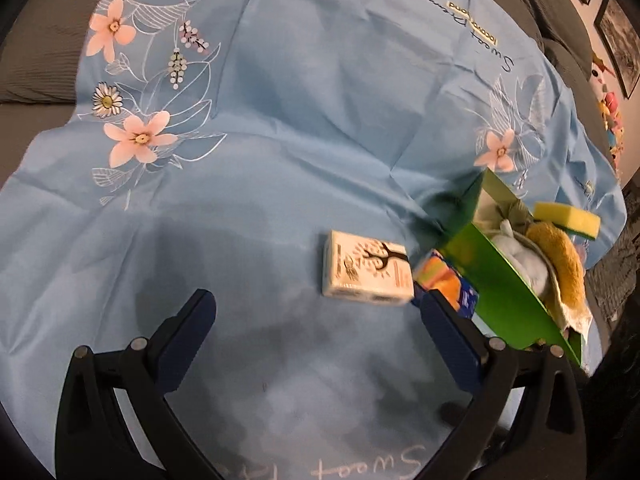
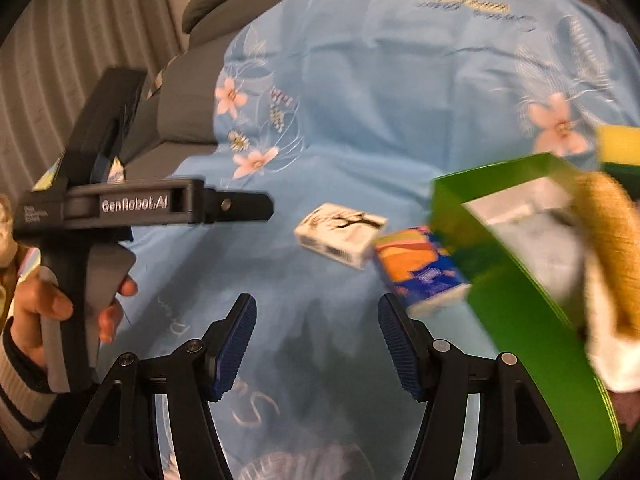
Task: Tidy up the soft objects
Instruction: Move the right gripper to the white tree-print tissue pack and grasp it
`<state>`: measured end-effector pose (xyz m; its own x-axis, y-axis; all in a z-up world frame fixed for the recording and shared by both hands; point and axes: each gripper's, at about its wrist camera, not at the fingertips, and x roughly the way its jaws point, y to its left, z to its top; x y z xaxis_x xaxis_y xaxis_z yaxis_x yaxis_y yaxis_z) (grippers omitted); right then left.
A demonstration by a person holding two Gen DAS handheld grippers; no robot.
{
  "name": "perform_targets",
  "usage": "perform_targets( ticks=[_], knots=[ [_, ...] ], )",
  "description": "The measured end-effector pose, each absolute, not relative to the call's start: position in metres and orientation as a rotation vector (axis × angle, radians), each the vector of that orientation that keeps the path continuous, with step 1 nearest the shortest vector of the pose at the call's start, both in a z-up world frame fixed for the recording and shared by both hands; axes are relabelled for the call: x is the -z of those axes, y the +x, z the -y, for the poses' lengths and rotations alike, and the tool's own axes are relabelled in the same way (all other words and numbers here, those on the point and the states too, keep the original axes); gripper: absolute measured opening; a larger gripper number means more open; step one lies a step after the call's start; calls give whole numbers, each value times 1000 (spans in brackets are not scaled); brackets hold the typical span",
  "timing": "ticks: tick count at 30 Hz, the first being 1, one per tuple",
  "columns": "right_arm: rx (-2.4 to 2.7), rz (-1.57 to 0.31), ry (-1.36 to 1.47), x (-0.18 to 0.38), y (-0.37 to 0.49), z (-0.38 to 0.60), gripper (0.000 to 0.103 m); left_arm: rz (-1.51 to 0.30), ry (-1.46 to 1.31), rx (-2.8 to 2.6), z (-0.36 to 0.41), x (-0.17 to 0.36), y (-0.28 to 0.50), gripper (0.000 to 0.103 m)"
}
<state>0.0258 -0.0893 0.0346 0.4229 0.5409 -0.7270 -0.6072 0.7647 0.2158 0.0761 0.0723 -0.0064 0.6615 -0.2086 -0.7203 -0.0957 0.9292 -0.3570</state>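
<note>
Two boxy tissue packs (image 1: pixel 367 274), glossy green box (image 1: pixel 508 284), spongy yellow block (image 1: pixel 568 218)

A light blue fabric sheet (image 1: pixel 304 128) is showing pink flowers and white outlined leaves. A white tissue pack (image 1: pixel 366 276) is bearing a black tree print; an orange-and-blue tissue pack (image 2: pixel 420 268) is lying beside a bright green cardboard box (image 2: pixel 516 292) that is holding a yellow sponge (image 1: pixel 568 220).

Both wrist cameras looking steeply down, close over blue floral sheet (image 1: pixel 320 128); both sharing white tissue pack (image 1: pixel 366 274), green box (image 2: pixel 516 296); right view catching left gripper (image 2: pixel 256 206).
</note>
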Motion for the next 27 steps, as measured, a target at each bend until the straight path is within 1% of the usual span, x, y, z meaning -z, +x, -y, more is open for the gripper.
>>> perform_targets(
  ticks=[10, 13, 14, 16, 17, 20, 21, 22, 25, 26, 27],
  knots=[
    [-646, -918, -88, -3, 64, 52, 64, -907, -399, 165, -62, 32, 128, 102],
    [-601, -941, -117, 4, 76, 46, 64, -913, -401, 180, -62, 38, 136, 100],
    [-600, -945, -105, 5, 80, 46, 64, -919, -403, 175, -62, 40, 138, 97],
    [-611, -946, -67, 5, 86, 49, 64, -941, -407, 183, -62, 46, 143, 80],
    [-610, -955, -59, 7, 91, 49, 64, -952, -401, 176, -62, 48, 145, 74],
    [-610, -1000, -62, 17, 100, 46, 64, -943, -376, 176, -60, 50, 147, 71],
    [-605, -1003, -70, 18, 101, 45, 64, -944, -380, 178, -61, 50, 148, 70],
    [-606, -999, -71, 18, 101, 45, 64, -944, -384, 187, -61, 50, 149, 66],
    [-622, -1002, -40, 18, 105, 48, 64, -945, -362, 215, -55, 51, 148, 63],
    [-623, -1003, -40, 19, 105, 48, 64, -948, -359, 239, -52, 50, 146, 54],
    [-621, -1001, -45, 19, 105, 48, 62, -948, -356, 247, -51, 50, 145, 54]
  ],
)
